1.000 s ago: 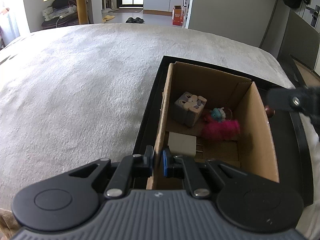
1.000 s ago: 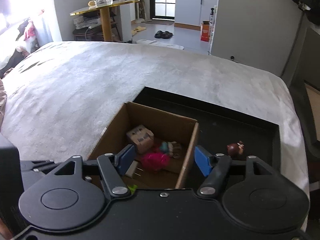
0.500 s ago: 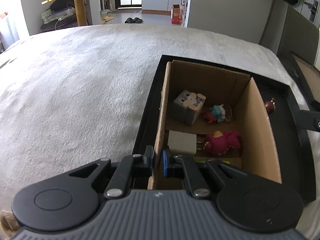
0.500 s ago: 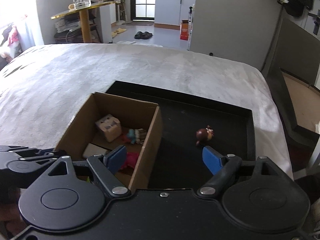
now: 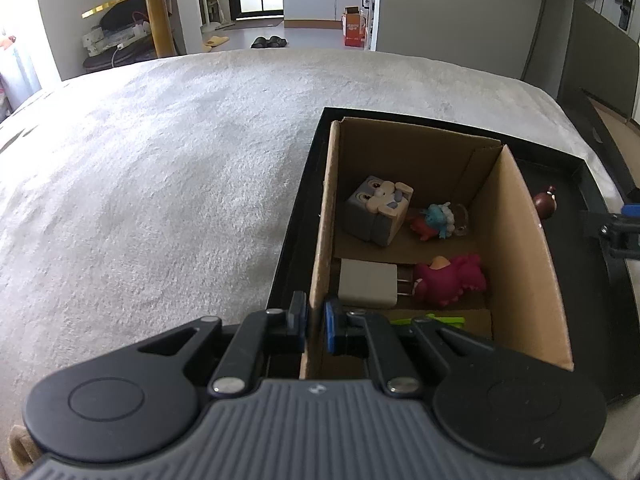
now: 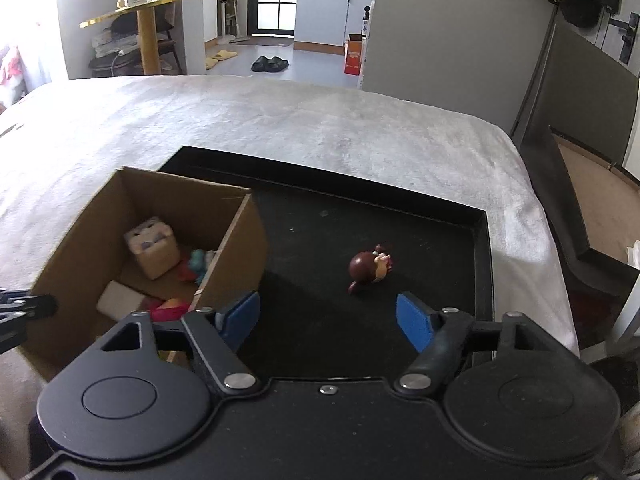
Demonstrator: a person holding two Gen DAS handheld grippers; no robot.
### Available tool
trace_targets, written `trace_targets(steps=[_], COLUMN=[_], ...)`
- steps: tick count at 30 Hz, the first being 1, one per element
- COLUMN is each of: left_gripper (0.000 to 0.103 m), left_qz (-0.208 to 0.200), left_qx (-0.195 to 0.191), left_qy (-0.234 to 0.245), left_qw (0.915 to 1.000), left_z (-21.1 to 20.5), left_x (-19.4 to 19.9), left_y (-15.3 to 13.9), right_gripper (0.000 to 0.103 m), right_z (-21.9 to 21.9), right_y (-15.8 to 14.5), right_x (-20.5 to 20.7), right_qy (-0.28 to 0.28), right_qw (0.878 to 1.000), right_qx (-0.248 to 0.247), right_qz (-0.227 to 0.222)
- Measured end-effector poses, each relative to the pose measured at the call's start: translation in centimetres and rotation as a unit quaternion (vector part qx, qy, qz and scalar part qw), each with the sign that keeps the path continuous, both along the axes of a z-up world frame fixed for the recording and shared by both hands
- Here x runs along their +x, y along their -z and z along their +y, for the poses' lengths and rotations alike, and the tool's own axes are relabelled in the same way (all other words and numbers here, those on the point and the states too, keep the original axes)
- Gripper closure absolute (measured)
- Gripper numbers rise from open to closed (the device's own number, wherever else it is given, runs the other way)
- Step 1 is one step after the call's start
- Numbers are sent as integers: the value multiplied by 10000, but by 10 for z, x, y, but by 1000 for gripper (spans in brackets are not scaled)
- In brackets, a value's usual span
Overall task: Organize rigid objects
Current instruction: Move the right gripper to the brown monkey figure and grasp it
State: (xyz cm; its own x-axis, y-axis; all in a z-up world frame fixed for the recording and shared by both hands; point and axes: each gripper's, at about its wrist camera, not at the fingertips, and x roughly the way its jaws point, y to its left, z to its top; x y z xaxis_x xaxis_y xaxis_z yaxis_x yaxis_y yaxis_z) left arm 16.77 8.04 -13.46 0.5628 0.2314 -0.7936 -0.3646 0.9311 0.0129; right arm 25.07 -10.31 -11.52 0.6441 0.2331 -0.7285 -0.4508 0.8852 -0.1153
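A cardboard box [image 5: 520, 248] [image 6: 80, 256] stands in the left part of a black tray [image 6: 440, 216] [image 5: 600, 280]. In it lie a grey cube toy [image 5: 378, 210], a small blue and red figure [image 5: 436, 222], a white charger [image 5: 368, 284], a pink toy [image 5: 450, 280] and a green piece [image 5: 436, 321]. My left gripper [image 5: 315, 326] is shut on the box's near left wall. A brown round figurine [image 6: 368, 266] [image 5: 545, 202] lies on the tray floor right of the box. My right gripper [image 6: 328, 318] is open and empty, just short of the figurine.
The tray sits on a bed with a grey fleece cover [image 5: 160, 184]. A dark board [image 6: 580, 168] leans by the bed's right edge. A gold round table [image 6: 144, 28] and slippers [image 6: 270, 65] are on the floor beyond.
My right gripper has moved right from over the box to the open tray floor, facing the brown figurine. The pink toy now lies in the box. My left gripper holds the box wall as before.
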Motion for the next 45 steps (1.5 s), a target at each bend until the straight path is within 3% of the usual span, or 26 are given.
trace_targets(steps=[7, 26, 28, 29, 30, 45], left_gripper=[94, 94, 94, 94, 94, 94], left_qz=[15, 4, 5, 2, 4, 1], left_qx=[90, 100, 98, 91, 92, 106], left_qy=[-4, -12, -16, -18, -18, -7], left_qw=[10000, 9999, 10000, 10000, 10000, 9999], left_z=[-2, -1, -1, -1, -2, -2], left_x=[0, 1, 1, 1, 2, 3], left_y=[0, 1, 1, 1, 1, 1], right_gripper=[42, 42, 46, 53, 69, 70], right_z=[1, 13, 13, 12, 12, 5], right_y=[19, 58, 61, 62, 63, 44], right_x=[28, 93, 96, 97, 98, 52], right_qy=[98, 585, 610, 612, 606, 392], right_qw=[9999, 9978, 9975, 9975, 9973, 9974], right_qx=[-61, -233, -263, -252, -266, -475], right_qz=[37, 198, 230, 255, 311, 366])
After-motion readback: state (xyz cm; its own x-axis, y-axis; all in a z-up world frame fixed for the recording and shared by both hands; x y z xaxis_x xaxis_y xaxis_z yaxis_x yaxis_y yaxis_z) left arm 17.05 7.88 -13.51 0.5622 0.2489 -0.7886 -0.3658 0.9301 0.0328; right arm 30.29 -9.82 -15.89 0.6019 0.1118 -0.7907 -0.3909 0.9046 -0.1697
